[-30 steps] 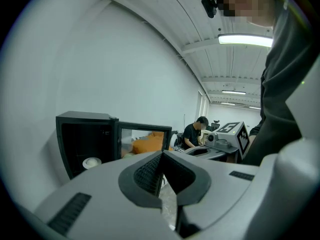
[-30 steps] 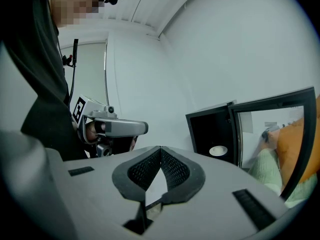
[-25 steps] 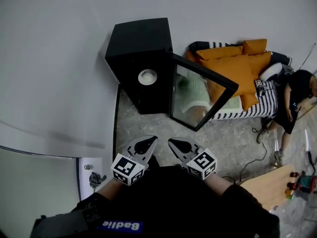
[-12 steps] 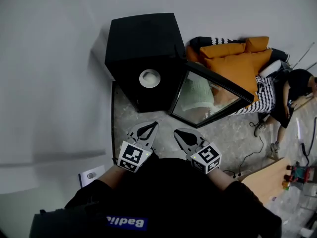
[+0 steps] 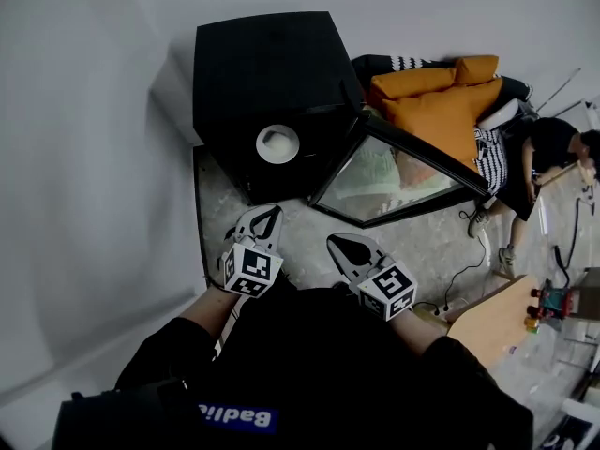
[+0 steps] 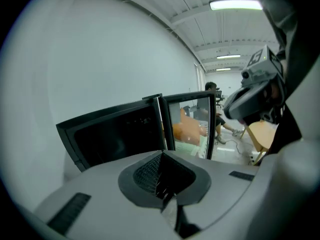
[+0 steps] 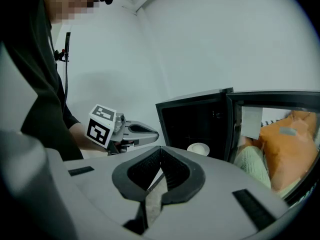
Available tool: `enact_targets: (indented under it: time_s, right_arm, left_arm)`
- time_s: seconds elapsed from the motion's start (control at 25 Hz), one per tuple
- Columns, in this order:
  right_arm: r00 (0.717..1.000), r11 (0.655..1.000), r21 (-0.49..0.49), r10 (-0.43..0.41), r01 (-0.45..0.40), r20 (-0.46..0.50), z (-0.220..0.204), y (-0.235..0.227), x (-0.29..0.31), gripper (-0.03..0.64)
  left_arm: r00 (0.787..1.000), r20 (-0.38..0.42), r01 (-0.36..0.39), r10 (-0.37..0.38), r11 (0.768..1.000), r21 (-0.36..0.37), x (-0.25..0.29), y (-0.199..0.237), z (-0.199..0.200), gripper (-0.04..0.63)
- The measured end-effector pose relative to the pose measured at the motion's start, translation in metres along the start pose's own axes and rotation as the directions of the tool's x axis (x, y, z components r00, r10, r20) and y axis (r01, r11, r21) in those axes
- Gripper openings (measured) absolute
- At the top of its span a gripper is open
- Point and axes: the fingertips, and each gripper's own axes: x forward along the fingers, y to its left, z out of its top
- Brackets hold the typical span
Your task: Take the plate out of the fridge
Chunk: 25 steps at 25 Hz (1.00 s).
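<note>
The left tool (image 5: pixel 265 219) and right tool (image 5: pixel 345 248) are both closed, gripping nothing. Only the right gripper view and head view show the white plate (image 7: pixel 198 148), which lies inside the open fridge (image 5: pixel 262 64), ahead of both tools. The left gripper view shows just the fridge's dark interior.

Stepped nearer the fridge (image 5: pixel 262 64), now larger in the head view; swung round to see more of the glass door (image 5: pixel 394 181); carried the left gripper (image 5: pixel 266 216) forward, toward the plate (image 5: pixel 277 143); brought the right gripper (image 5: pixel 339 244) forward less; lost the wall socket at lower left.
</note>
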Motion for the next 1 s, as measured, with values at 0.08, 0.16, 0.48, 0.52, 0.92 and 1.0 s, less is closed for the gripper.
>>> enact_targets:
  time_s: [0.08,0.16,0.48,0.52,0.92,1.0]
  right_arm:
    - [1.000,1.000,0.007,-0.012,0.012,-0.012,-0.002,-0.006,0.003,0.009]
    - [0.999,1.000,0.009,-0.008,0.008,-0.031,-0.006,-0.012,0.006,0.009]
    - [0.996,0.998,0.037,0.058,-0.056,-0.065,-0.019,-0.040,0.007,0.009]
    - [0.995,0.997,0.032,0.073,-0.070,-0.072,-0.019,-0.044,0.006,0.009]
    - [0.973,0.982,0.020,0.188,-0.187,-0.137,-0.030,-0.070,0.002,0.009]
    - [0.970,0.982,0.012,0.189,-0.190,-0.154,-0.034,-0.074,0.003,0.009]
  left_arm:
    - [0.999,-0.027,-0.019,0.021,0.998,0.059,0.015,0.006,-0.008,0.008]
    - [0.997,-0.056,-0.037,0.043,0.993,0.110,0.032,0.012,-0.016,0.008]
    - [0.968,-0.219,-0.063,0.124,0.961,0.268,0.100,0.029,-0.048,0.009]
    - [0.961,-0.240,-0.068,0.138,0.958,0.279,0.107,0.031,-0.051,0.011]
    - [0.905,-0.365,-0.052,0.219,0.908,0.415,0.180,0.044,-0.080,0.117]
    - [0.894,-0.390,-0.030,0.221,0.898,0.439,0.195,0.044,-0.094,0.134]
